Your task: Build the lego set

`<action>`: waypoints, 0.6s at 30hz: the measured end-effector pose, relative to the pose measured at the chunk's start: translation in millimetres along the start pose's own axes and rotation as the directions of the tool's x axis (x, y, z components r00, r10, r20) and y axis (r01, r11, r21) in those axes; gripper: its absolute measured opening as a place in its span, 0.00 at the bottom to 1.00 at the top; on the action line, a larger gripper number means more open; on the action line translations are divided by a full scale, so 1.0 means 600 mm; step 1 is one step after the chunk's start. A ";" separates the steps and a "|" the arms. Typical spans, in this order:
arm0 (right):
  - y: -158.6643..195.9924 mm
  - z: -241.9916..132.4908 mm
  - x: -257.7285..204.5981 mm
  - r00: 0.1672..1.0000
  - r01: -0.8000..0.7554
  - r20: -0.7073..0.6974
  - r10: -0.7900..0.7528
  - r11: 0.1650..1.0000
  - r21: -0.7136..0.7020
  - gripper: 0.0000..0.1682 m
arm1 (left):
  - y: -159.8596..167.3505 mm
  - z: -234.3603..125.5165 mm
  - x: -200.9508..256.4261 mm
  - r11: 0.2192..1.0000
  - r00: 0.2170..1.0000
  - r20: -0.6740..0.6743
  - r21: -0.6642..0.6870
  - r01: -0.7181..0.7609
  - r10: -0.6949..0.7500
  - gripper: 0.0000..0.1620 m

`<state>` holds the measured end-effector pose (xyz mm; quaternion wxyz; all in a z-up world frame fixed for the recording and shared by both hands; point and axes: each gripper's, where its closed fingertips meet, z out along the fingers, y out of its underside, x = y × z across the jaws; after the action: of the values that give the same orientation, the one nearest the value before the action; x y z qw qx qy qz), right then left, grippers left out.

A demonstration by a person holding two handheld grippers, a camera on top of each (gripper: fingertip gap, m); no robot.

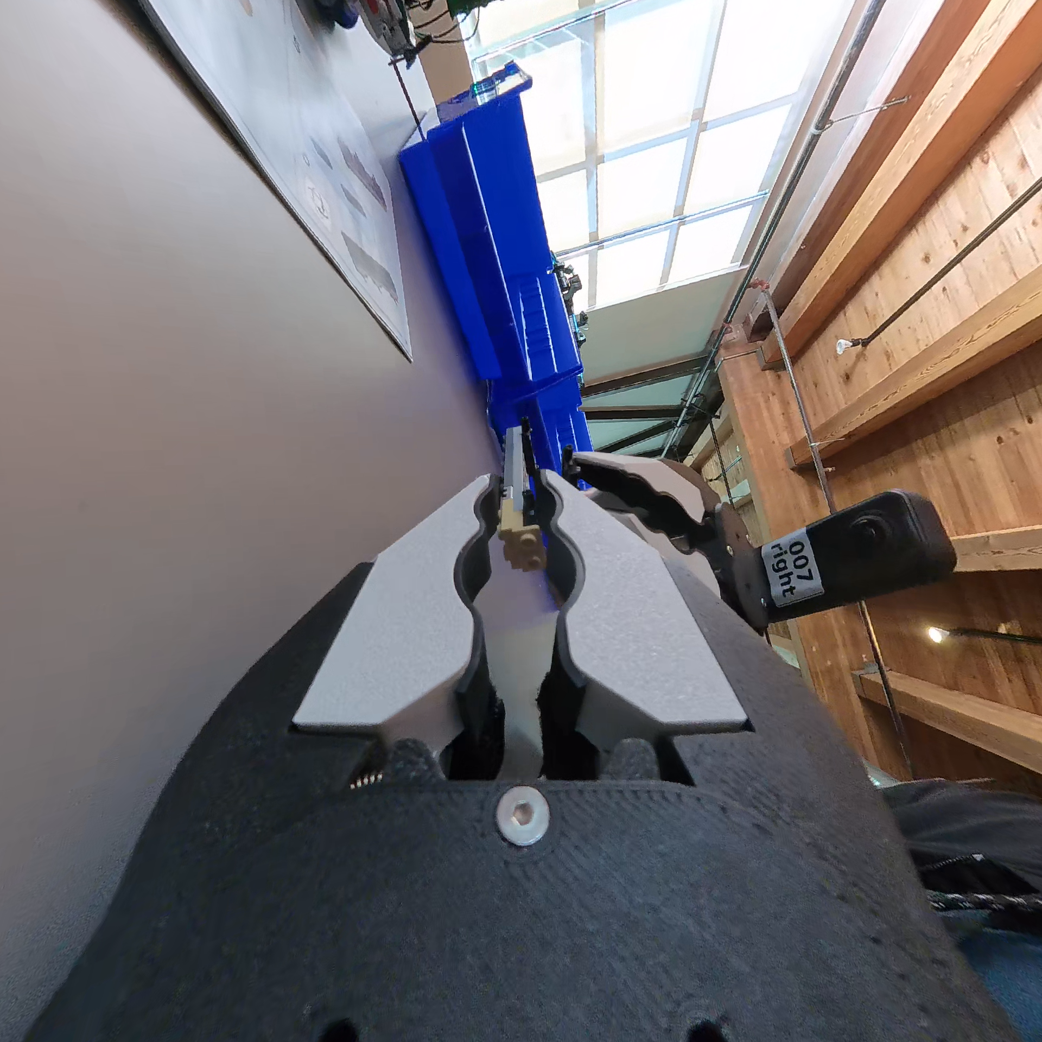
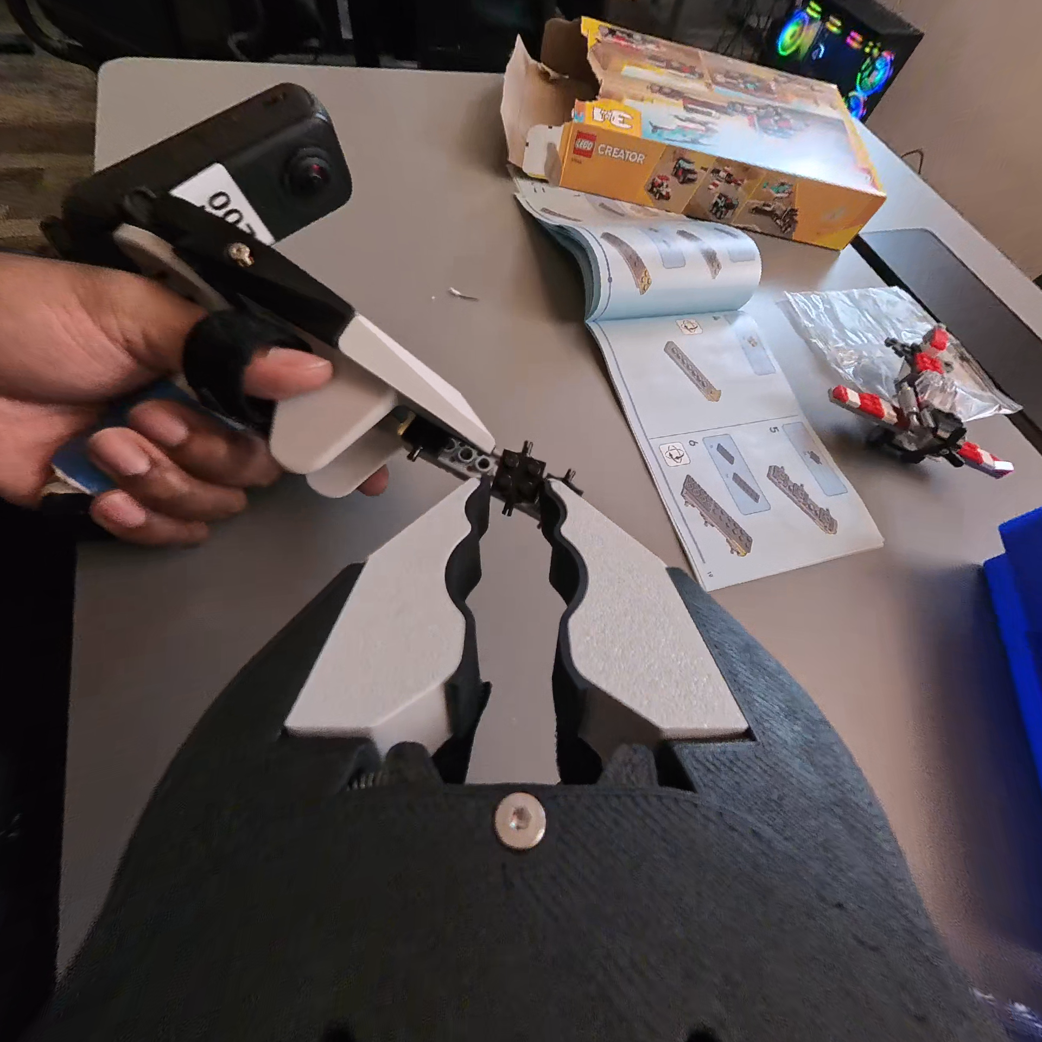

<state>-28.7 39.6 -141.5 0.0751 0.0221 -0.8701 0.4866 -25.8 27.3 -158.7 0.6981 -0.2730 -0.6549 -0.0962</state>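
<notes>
My left gripper (image 1: pixel 517 480) is shut on a long grey lego beam (image 1: pixel 514 468) with a tan piece (image 1: pixel 521 541) at its near end. In the right wrist view a hand holds that gripper (image 2: pixel 437 457) above the table, and the beam (image 2: pixel 465 454) sticks out towards my right gripper. My right gripper (image 2: pixel 514 491) is closed on a small black studded piece (image 2: pixel 516 472) that sits on the beam's end, one fingertip on each side. Thin black pins stick out of this piece. The right gripper's tips (image 1: pixel 575 468) also show in the left wrist view, beside the beam.
On the grey table (image 2: pixel 394 225) lie an open instruction booklet (image 2: pixel 705 394), a torn yellow lego box (image 2: pixel 705 146), and a small red, white and grey model (image 2: pixel 925 417) on a clear plastic bag (image 2: pixel 868 327). Blue bins (image 1: pixel 485 237) stand at the table's right edge (image 2: pixel 1015 592). The tips of both grippers are at nearly the same place.
</notes>
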 end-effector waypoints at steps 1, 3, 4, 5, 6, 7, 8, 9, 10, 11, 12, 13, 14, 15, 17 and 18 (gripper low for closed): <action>0.001 0.001 0.001 1.000 -0.010 -0.004 0.010 1.000 -0.002 0.10 | 0.002 0.001 0.000 1.000 1.000 0.000 -0.002 0.000 0.000 0.07; 0.000 0.002 0.003 1.000 -0.022 -0.009 0.022 1.000 -0.004 0.10 | 0.005 0.001 0.001 1.000 1.000 0.000 -0.005 0.001 -0.001 0.07; 0.002 0.003 0.002 1.000 -0.026 -0.011 0.026 1.000 -0.010 0.11 | 0.006 0.002 0.001 1.000 1.000 0.000 -0.005 0.001 -0.001 0.07; 0.003 0.004 0.002 1.000 -0.028 -0.013 0.028 0.999 -0.018 0.11 | 0.007 0.002 0.001 1.000 1.000 0.000 -0.005 0.002 -0.002 0.07; 0.005 0.005 0.002 0.999 -0.034 -0.015 0.033 0.999 -0.024 0.11 | 0.008 0.003 0.001 1.000 1.000 0.001 -0.005 0.002 -0.002 0.07; 0.006 0.006 0.001 0.999 -0.039 -0.015 0.039 0.999 -0.028 0.10 | 0.008 0.003 0.001 1.000 1.000 0.002 -0.003 0.001 -0.001 0.07; 0.007 0.007 -0.001 0.999 -0.042 -0.014 0.042 0.999 -0.029 0.10 | 0.008 0.003 0.001 1.000 1.000 0.003 0.000 0.000 0.000 0.07; 0.007 0.008 -0.002 0.999 -0.043 -0.017 0.043 0.999 -0.030 0.11 | 0.008 0.003 0.002 1.000 1.000 0.004 0.002 0.000 0.000 0.07; 0.008 0.009 -0.003 0.999 -0.042 -0.018 0.042 0.999 -0.032 0.11 | 0.008 0.003 0.002 1.000 1.000 0.004 0.003 0.000 0.000 0.07; 0.008 0.009 -0.004 0.999 -0.039 -0.019 0.039 0.999 -0.034 0.11 | 0.008 0.003 0.002 1.000 1.000 0.003 0.003 0.001 -0.001 0.07; 0.008 0.009 -0.005 0.999 -0.036 -0.020 0.036 0.999 -0.033 0.10 | 0.008 0.003 0.002 1.000 1.000 0.003 0.003 0.002 -0.002 0.07; 0.008 0.009 -0.005 0.999 -0.034 -0.022 0.034 0.999 -0.032 0.10 | 0.008 0.003 0.002 1.000 1.000 0.002 0.003 0.003 -0.003 0.07; 0.008 0.009 -0.006 0.999 -0.034 -0.022 0.033 0.999 -0.031 0.10 | 0.008 0.002 0.002 1.000 1.000 0.001 0.005 0.004 -0.004 0.07; 0.008 0.009 -0.006 0.999 -0.035 -0.019 0.034 0.999 -0.030 0.11 | 0.007 0.002 0.002 1.000 1.000 0.001 0.005 0.005 -0.005 0.07; 0.008 0.007 -0.007 0.999 -0.042 -0.014 0.042 0.999 -0.023 0.11 | 0.005 0.001 0.002 1.000 1.000 0.001 0.011 0.007 -0.007 0.07; 0.010 0.005 -0.006 0.999 -0.046 -0.012 0.045 0.999 -0.023 0.11 | 0.003 0.000 0.001 1.000 1.000 0.002 0.016 0.007 -0.007 0.07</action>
<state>-26.1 40.3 -148.8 0.0692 -0.0014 -0.8756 0.4781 -24.5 29.1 -158.4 0.6994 -0.2653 -0.6571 -0.0931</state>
